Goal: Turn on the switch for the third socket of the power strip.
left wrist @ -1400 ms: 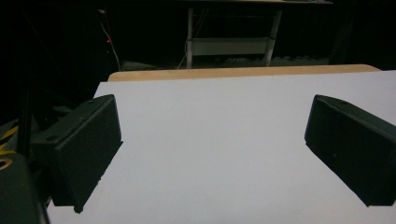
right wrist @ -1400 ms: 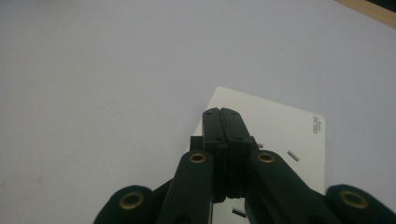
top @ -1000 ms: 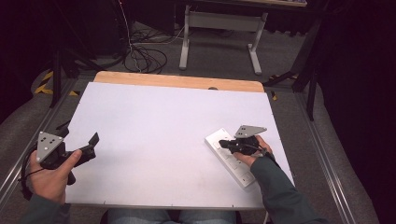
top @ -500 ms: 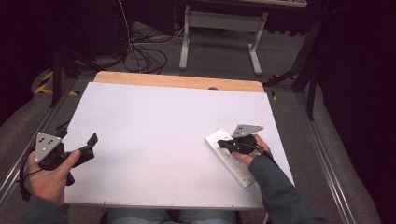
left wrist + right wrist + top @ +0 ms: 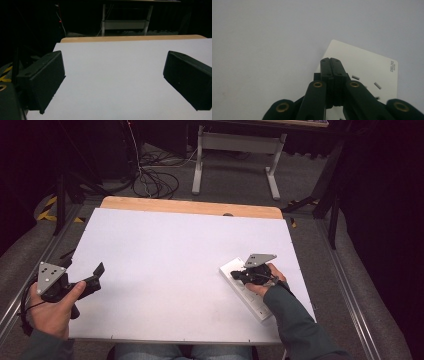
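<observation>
The white power strip [image 5: 246, 287] lies flat under my right gripper [image 5: 239, 275], slanting from its far end beneath my jaws back toward my wrist, near the right edge of the table [image 5: 165, 245]. In the right gripper view the strip [image 5: 372, 72] is a smooth, hard, glossy white plastic slab with rounded corners, narrow slot openings and a small grey brand mark near one corner. My right gripper [image 5: 330, 60] is clenched, its two black ribbed jaws pressed flat against each other with nothing between them, and its tip hangs over the strip's far end; I cannot tell whether it touches the plastic.

Beyond my right jaws and off to their left the matte white tabletop runs on bare and wide. To their right the tabletop ends soon after the strip.

My left gripper [image 5: 85, 282] sits at the near left corner, well apart from the strip, released, with its blocky black jaws spread wide and nothing in them. In the left gripper view [image 5: 113, 82] the plain white surface stretches ahead of the jaws to a strip of bare light wood [image 5: 132, 38] along the far edge.
</observation>
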Demonstrator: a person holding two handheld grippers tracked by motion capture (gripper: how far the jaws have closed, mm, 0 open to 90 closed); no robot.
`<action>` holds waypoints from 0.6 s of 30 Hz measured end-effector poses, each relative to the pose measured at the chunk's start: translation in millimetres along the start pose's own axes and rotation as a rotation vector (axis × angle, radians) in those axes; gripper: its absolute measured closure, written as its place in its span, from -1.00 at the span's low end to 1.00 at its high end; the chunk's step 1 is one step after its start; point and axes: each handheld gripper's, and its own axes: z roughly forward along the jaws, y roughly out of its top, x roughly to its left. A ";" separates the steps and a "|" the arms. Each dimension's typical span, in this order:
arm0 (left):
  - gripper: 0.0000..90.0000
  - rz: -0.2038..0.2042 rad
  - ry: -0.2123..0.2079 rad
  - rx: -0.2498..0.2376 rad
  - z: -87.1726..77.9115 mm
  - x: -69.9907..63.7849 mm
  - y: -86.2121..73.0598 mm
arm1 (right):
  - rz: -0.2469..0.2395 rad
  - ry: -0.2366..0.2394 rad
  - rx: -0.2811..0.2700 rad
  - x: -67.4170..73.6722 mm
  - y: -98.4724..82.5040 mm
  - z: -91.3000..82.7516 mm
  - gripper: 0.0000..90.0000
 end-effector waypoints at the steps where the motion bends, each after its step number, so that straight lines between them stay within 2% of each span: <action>1: -0.90 0.000 0.001 0.000 -0.1 0.0 0.0 | 0.002 -0.001 0.000 -0.4 -0.2 0.0 1.00; 10: -0.90 -0.003 0.002 0.000 0.2 -0.3 -0.1 | -0.013 -0.009 0.006 0.2 0.5 0.2 1.00; 18: -0.90 -0.008 0.002 0.001 0.1 -0.4 -0.4 | 0.005 -0.008 0.003 0.2 -0.2 0.8 1.00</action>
